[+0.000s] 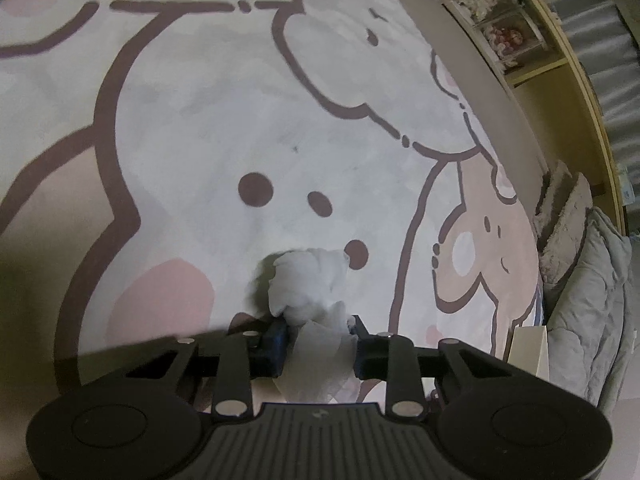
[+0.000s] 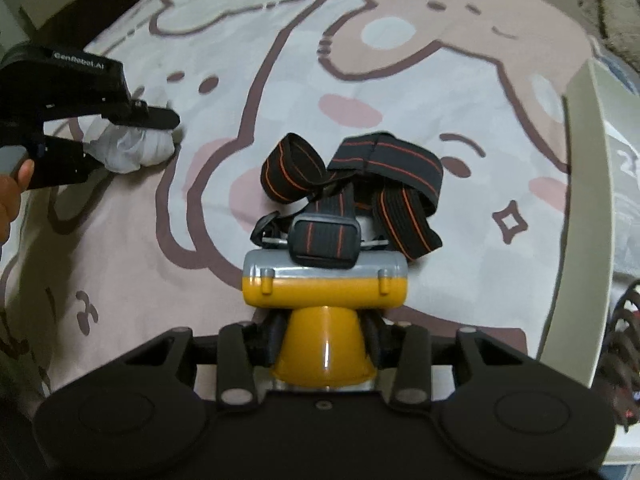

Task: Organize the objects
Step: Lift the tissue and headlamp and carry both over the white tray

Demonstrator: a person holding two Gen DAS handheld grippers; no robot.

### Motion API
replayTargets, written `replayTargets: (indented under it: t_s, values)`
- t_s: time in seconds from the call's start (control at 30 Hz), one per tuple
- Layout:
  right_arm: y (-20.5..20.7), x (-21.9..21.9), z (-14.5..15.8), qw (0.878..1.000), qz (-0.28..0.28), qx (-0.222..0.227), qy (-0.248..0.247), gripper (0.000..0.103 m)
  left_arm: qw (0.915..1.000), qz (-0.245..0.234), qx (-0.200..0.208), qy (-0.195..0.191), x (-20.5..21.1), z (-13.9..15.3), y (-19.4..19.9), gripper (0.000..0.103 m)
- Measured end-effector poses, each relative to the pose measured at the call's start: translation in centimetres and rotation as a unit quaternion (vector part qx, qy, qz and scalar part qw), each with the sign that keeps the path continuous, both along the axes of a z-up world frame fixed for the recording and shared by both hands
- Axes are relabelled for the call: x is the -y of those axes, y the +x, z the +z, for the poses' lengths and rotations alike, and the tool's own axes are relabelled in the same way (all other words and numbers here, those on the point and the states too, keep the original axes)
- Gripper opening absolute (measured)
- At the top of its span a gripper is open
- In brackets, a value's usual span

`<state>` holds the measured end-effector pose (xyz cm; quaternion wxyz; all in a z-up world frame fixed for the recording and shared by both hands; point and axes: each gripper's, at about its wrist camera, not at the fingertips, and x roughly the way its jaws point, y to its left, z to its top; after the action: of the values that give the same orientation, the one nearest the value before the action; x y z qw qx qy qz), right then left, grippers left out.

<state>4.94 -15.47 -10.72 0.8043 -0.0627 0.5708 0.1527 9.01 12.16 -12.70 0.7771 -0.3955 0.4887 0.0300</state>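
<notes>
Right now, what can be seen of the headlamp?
The headlamp has a yellow cone-shaped lamp head, glossy like plastic, and a wider body, yellow below and grey above. Black elastic straps with thin orange lines lie looped and tangled beyond it, threaded through a black buckle. It rests on the cartoon-print bedsheet. The right gripper has its fingers against both sides of the cone, shut on it.

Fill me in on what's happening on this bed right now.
A person is tidying things off a cartoon-print bedspread with two handheld grippers. The left gripper is clamped on a crumpled white tissue that rests on the spread. The right gripper grips the yellow cone of a headlamp, whose black-and-orange straps lie bunched on the bed.
</notes>
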Motion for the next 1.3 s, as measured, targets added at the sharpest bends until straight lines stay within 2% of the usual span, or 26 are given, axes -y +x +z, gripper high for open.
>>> replayTargets:
  t_s: [0.27,0.47,0.7,0.8,1.03,1.17,1.3]
  values:
    - [-1.3,1.0,1.8,0.994,-0.027,0.102,0.003,0.041,0.9965,-0.038,0.062,0.041,1.4,3.7,-0.2,0.031]
    - [-1.6,2.6,4.9,0.983,-0.058,0.17,0.026,0.041,0.9883,-0.081,0.113,0.064,3.3,6.3,-0.7,0.031]
    - [-2.0,4.2,8.1,0.966,-0.081,0.243,0.044,0.041,0.9713,-0.13,0.17,0.105,5.7,8.6,-1.6,0.031]
    - [-1.9,5.3,8.9,0.961,-0.093,0.252,0.059,0.041,0.9643,-0.144,0.188,0.118,6.5,9.2,-1.8,0.031]
    - [-1.2,9.4,10.1,0.951,-0.117,0.276,0.073,0.041,0.9511,-0.186,0.218,0.115,8.5,10.7,-2.2,0.031]
    - [-0.7,12.9,10.6,0.942,-0.147,0.294,0.069,0.041,0.9348,-0.22,0.244,0.134,10.8,12.2,-1.9,0.031]
    - [-0.2,16.3,10.5,0.933,-0.181,0.304,0.063,0.042,0.9243,-0.243,0.264,0.128,13.3,13.2,-1.3,0.031]
